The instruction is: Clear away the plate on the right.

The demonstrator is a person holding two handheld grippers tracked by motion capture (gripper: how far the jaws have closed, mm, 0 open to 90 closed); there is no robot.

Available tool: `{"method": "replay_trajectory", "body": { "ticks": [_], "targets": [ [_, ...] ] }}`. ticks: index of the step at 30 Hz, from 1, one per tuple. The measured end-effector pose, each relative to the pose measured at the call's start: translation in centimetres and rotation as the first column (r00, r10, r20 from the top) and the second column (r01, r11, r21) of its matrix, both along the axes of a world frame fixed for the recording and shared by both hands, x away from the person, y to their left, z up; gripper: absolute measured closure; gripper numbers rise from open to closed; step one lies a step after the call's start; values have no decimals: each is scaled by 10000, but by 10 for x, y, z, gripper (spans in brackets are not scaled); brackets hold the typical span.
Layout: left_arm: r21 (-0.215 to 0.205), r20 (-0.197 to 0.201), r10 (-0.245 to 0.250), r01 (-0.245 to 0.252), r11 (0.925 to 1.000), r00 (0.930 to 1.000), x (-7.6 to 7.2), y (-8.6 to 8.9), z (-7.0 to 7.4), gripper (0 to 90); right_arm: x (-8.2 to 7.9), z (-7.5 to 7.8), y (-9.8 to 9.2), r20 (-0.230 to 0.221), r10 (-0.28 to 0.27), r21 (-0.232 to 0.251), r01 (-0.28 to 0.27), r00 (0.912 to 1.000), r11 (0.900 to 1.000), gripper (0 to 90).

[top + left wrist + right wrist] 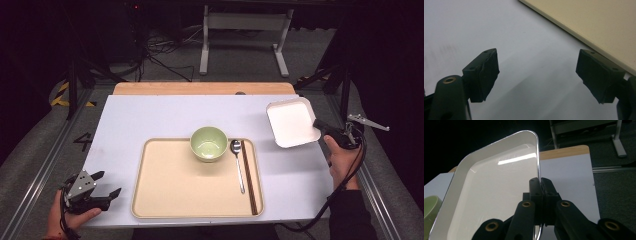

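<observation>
A white square dish [291,121] hangs tilted above the table's right side, with my right gripper [320,125] shut on its rim. In the right gripper view the two black jaws pinch the white dish [491,195] by its right edge, and my right gripper [540,185] points toward the far end of the table. My left gripper [110,184] rests open at the table's front left corner, just left of the beige tray [165,190]. Between its spread fingertips [486,72] there is only bare white table, with the beige tray's [599,22] edge at the upper right.
On the tray stand a green bowl [209,143], a metal spoon [238,165] and dark chopsticks [249,180] along its right side. The green bowl [430,212] peeks in at the left of the right gripper view. A wooden board [200,88] lies behind the white table top [150,115].
</observation>
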State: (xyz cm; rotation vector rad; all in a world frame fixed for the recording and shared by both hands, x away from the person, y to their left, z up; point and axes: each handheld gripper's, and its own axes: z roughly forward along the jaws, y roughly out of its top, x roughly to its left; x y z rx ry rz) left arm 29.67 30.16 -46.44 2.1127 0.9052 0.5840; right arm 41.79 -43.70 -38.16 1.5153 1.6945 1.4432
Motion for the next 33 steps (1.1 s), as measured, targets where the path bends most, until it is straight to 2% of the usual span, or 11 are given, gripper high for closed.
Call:
{"method": "replay_trajectory", "body": {
  "ticks": [3,4,9,19,33],
  "targets": [
    [39,-15,-11,11,10000,10000,1,-1,0,195,-2,2,1,118,34,20,-34,9999,10000,894],
    [75,-18,-13,13,10000,10000,1,-1,0,195,-4,5,2,320,8,16,-9,9995,10000,894],
    [47,-20,4,-4,10000,10000,1,-2,1,195,-8,11,8,536,281,33,-283,9982,9996,894],
    [64,-23,5,-5,10000,10000,1,-2,1,194,-10,16,24,702,782,-111,-776,9945,9969,894],
    [100,-39,8,-7,10000,10000,1,-1,0,194,-17,27,51,1056,1469,-357,-1439,9835,9890,893]
  ]
}}
